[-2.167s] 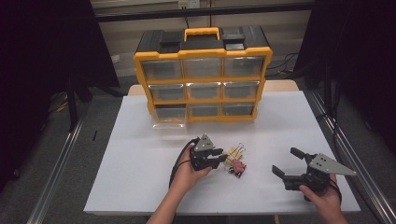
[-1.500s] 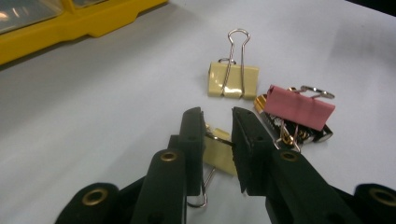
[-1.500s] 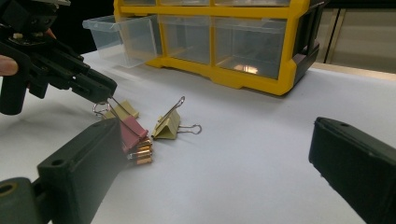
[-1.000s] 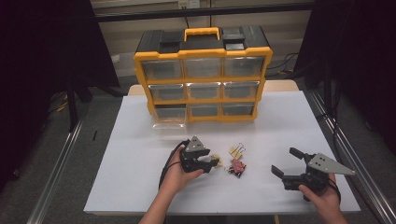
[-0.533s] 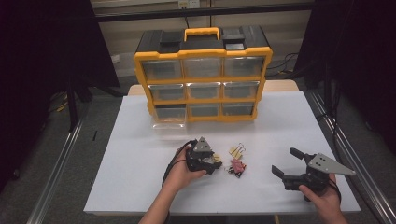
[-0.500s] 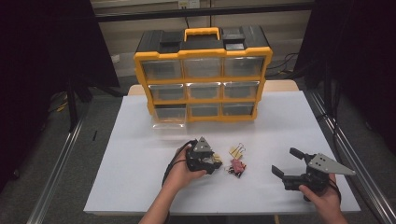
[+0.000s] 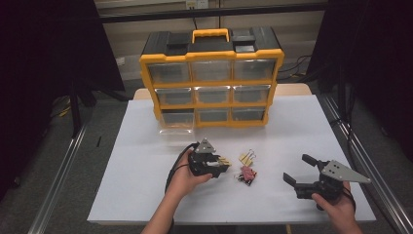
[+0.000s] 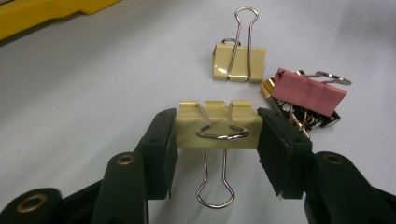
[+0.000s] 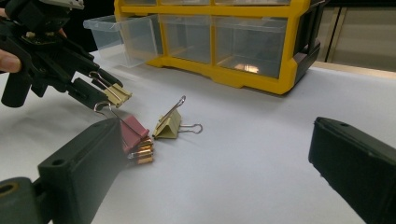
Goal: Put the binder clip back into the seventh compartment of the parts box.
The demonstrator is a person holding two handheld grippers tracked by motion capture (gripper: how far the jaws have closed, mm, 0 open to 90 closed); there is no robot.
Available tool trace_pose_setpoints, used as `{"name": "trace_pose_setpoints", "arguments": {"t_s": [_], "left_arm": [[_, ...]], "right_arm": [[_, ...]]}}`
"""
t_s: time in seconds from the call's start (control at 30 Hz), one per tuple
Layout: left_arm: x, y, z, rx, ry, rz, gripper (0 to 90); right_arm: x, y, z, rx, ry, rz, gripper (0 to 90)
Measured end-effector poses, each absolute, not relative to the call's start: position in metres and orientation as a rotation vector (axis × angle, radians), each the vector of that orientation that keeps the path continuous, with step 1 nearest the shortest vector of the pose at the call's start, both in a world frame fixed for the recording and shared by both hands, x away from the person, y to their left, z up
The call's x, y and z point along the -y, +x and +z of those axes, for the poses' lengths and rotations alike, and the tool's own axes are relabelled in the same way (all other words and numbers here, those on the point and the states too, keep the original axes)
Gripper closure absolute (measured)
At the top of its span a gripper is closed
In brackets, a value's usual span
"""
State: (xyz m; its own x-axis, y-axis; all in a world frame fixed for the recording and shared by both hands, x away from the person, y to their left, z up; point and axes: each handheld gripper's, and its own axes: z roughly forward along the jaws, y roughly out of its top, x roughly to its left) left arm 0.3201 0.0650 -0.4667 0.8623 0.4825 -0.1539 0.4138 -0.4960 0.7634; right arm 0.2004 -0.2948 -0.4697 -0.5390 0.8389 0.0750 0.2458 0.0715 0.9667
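Note:
My left gripper (image 8: 217, 140) is shut on a yellow binder clip (image 8: 217, 130), one pad on each end of the clip's body. Its jaws have just been closing on that clip. In the right gripper view the left gripper (image 9: 100, 95) holds the clip (image 9: 119, 94) just above the white table. A second yellow clip (image 8: 239, 61) lies beyond, with a pink clip (image 8: 308, 92) resting on a black-and-gold one (image 8: 322, 120) to its right. In the high view my right gripper (image 7: 298, 168) rests open at the front right, nothing between its jaws.
A yellow-and-black drawer organizer (image 7: 212, 78) stands at the back of the table (image 7: 136, 195). Its bottom-left clear drawer (image 7: 176, 130) is pulled out. The loose clips (image 7: 247, 165) lie between the two grippers.
The left gripper has shifted slightly to the right toward the loose clips over the last second. The right gripper has stayed put.

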Motion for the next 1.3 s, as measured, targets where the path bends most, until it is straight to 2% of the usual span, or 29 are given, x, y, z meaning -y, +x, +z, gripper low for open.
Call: {"name": "trace_pose_setpoints", "arguments": {"t_s": [1.3], "left_arm": [[-0.080, 0.346, -0.402, -0.777, 2.138, 0.111, 50.1]], "right_arm": [[0.296, 0.200, -0.469, -1.836, 1.064, 1.496, 2.6]]}}
